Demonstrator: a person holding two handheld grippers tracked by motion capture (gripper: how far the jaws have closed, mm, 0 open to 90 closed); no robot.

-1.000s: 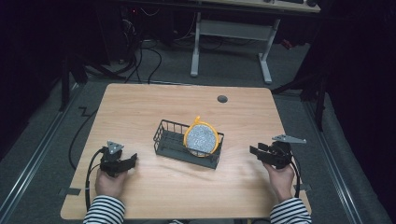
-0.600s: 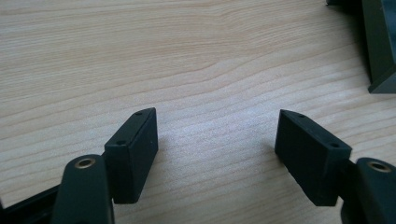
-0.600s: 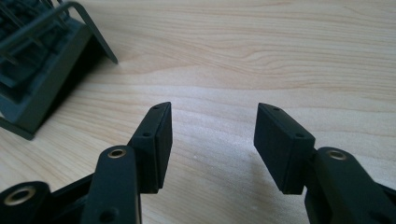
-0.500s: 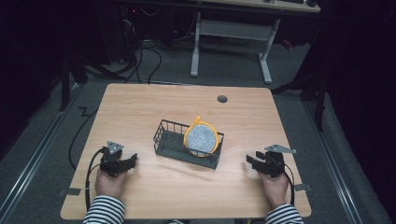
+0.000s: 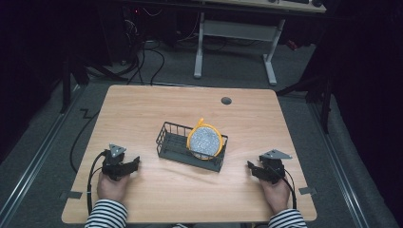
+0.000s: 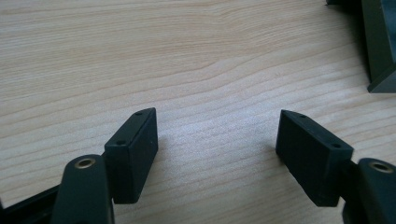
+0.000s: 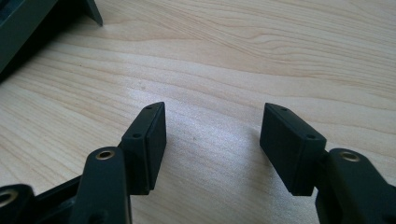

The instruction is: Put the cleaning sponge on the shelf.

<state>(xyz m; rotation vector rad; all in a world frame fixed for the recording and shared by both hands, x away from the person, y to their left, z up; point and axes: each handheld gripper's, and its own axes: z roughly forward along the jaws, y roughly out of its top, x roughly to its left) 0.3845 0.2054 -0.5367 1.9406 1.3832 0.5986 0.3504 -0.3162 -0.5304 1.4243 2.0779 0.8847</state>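
Note:
A dark wire basket [image 5: 171, 148] stands at the middle of the wooden table [image 5: 157, 107]. A speckled grey plate with a yellow rim [image 5: 205, 141] leans upright in its right part. My left gripper [image 5: 134, 164] rests on the table near the front left, open, with bare wood between its jaws [image 6: 217, 135]. My right gripper [image 5: 251, 168] rests near the front right, also open over bare wood [image 7: 212, 126]. A corner of the basket [image 6: 380, 51] shows at the upper right of the left gripper view, and another dark basket corner [image 7: 28, 23] at the upper left of the right gripper view.
A round cable hole [image 5: 226, 100] lies in the table's far right part. Beyond the table, on a dark floor, stand a white desk frame [image 5: 235, 33] and loose cables [image 5: 147, 57]. A striped sleeve [image 5: 107, 216] comes in at the front left.
My right gripper has come down and back toward the front edge, settling on the table. The left gripper, the basket and the plate have not moved.

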